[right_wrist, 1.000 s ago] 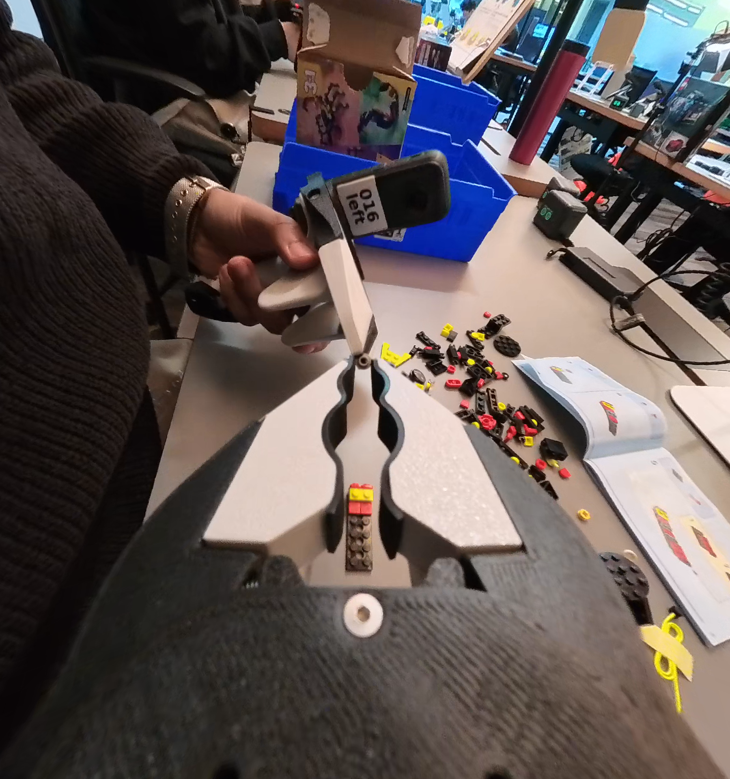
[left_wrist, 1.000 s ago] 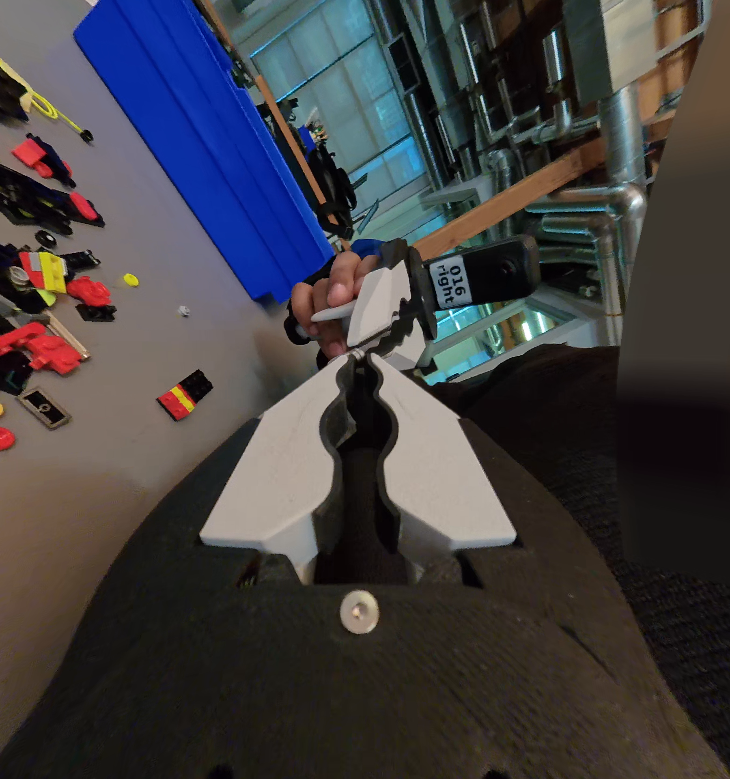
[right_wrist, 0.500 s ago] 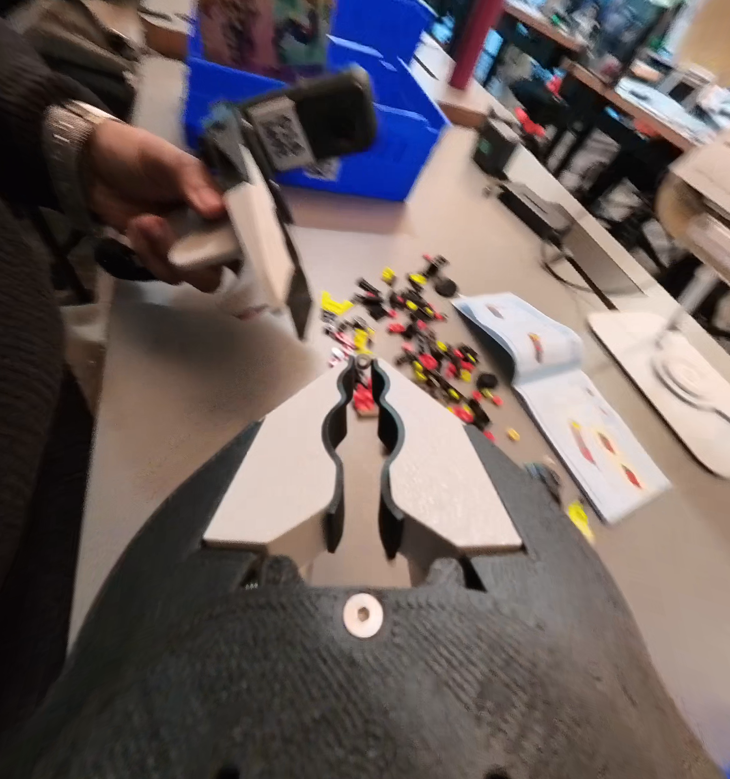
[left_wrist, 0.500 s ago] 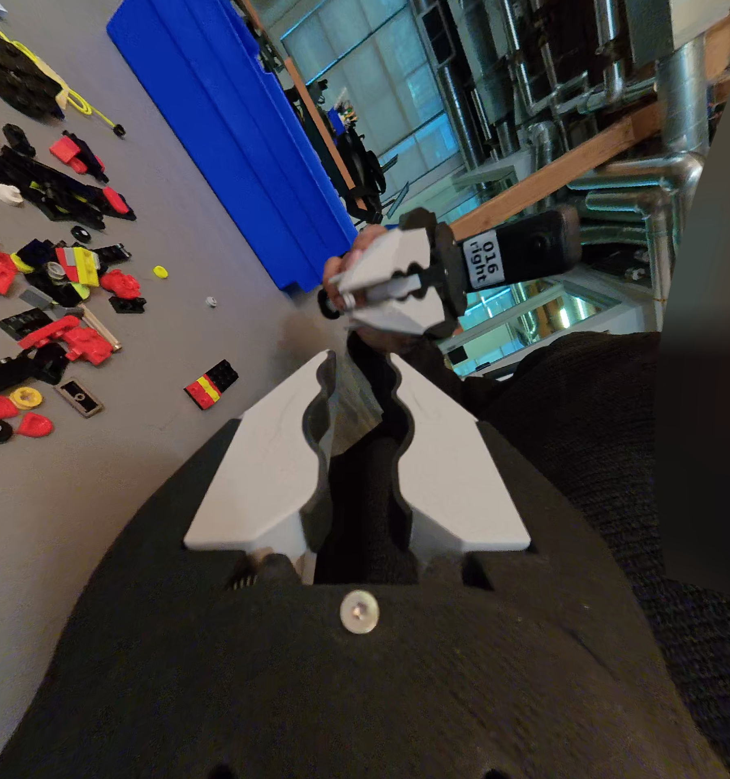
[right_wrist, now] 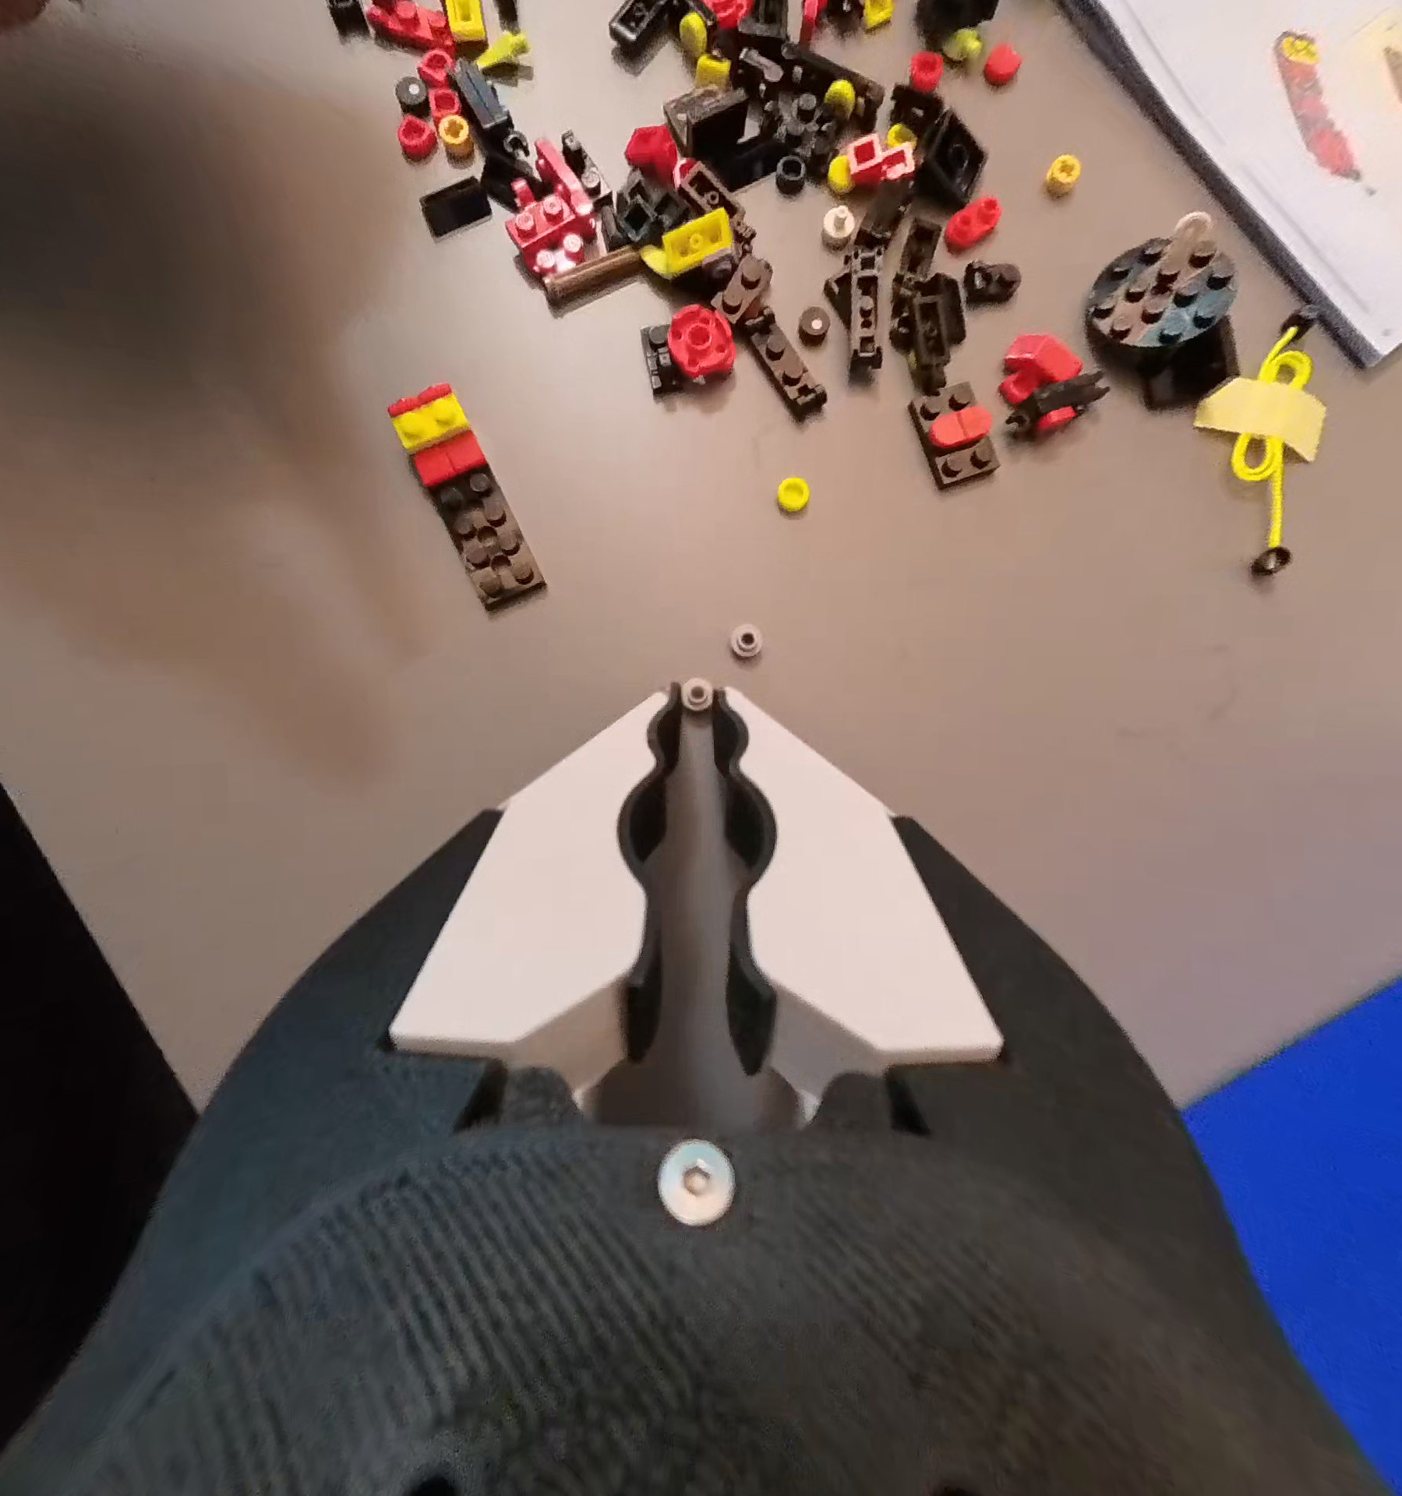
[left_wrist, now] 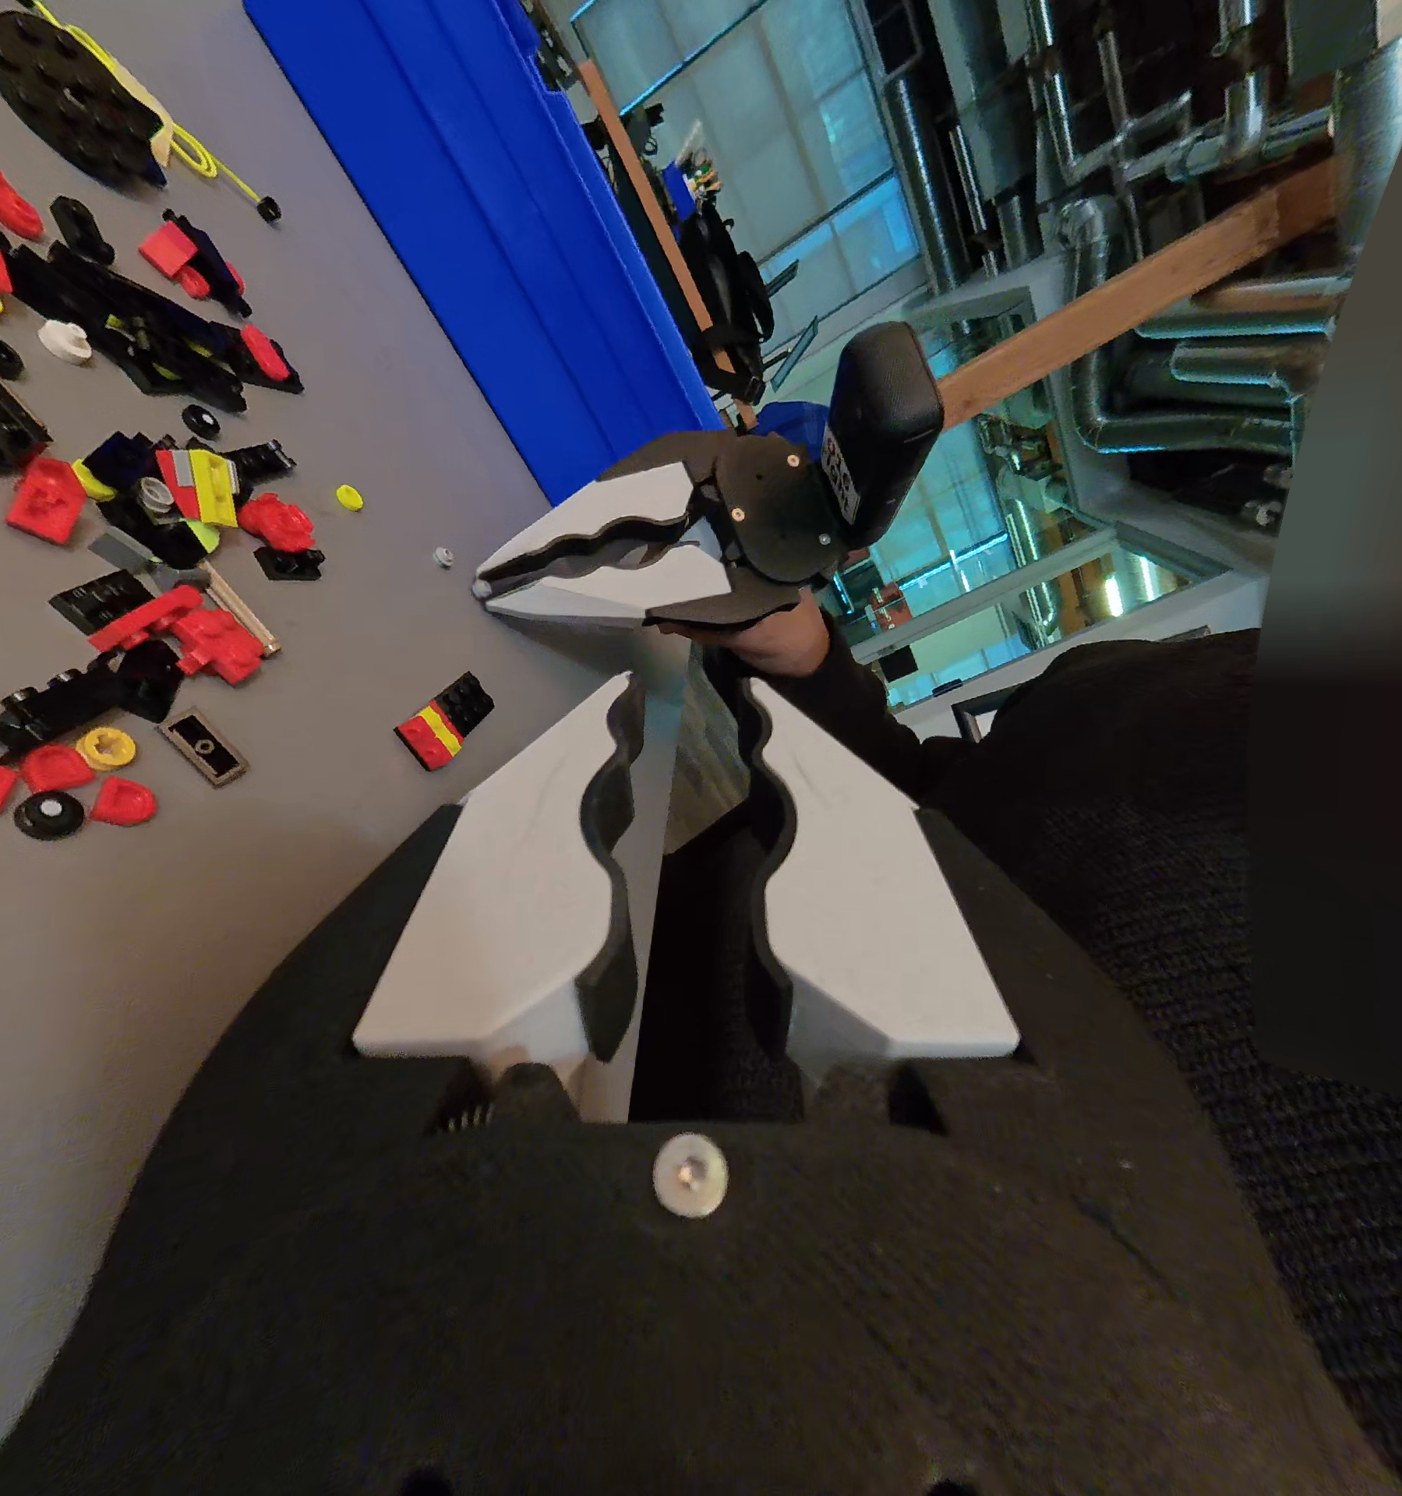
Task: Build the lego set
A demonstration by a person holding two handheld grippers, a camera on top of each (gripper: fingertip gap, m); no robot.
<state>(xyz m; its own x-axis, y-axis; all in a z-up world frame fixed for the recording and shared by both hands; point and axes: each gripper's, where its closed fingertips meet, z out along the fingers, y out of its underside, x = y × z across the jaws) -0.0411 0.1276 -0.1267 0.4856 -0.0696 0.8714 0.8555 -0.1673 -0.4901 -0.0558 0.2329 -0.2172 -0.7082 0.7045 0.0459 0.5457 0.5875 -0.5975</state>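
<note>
My right gripper (right_wrist: 697, 694) is shut on a small grey round stud (right_wrist: 697, 699) at its tips, just above the table. It also shows in the left wrist view (left_wrist: 483, 587), pointing left over the table. A black plate with red and yellow bricks on one end (right_wrist: 462, 494) lies ahead-left of it; it shows in the left wrist view (left_wrist: 444, 720) too. A second grey stud (right_wrist: 747, 641) lies on the table just past the right tips. My left gripper (left_wrist: 691, 688) is open and empty, held above the table's edge near a dark sleeve.
A pile of loose red, black and yellow pieces (right_wrist: 762, 202) spreads beyond the plate. A round black plate (right_wrist: 1163, 295), a yellow string (right_wrist: 1264, 429) and an instruction booklet (right_wrist: 1288, 121) lie to the right. A blue bin (left_wrist: 479, 243) stands behind. One gripper's finger ends stand about 15 centimetres off the other's. The round black plate (right_wrist: 1163, 295) lies some 15 centimetres from my right tips, 20 centimetres from my left tips. Look for it in the left wrist view (left_wrist: 103, 110) too.
The two grippers' tips met at the grey stud. My left gripper then opened and drew away. My right gripper kept the stud and swung down toward the table near the plate.
</note>
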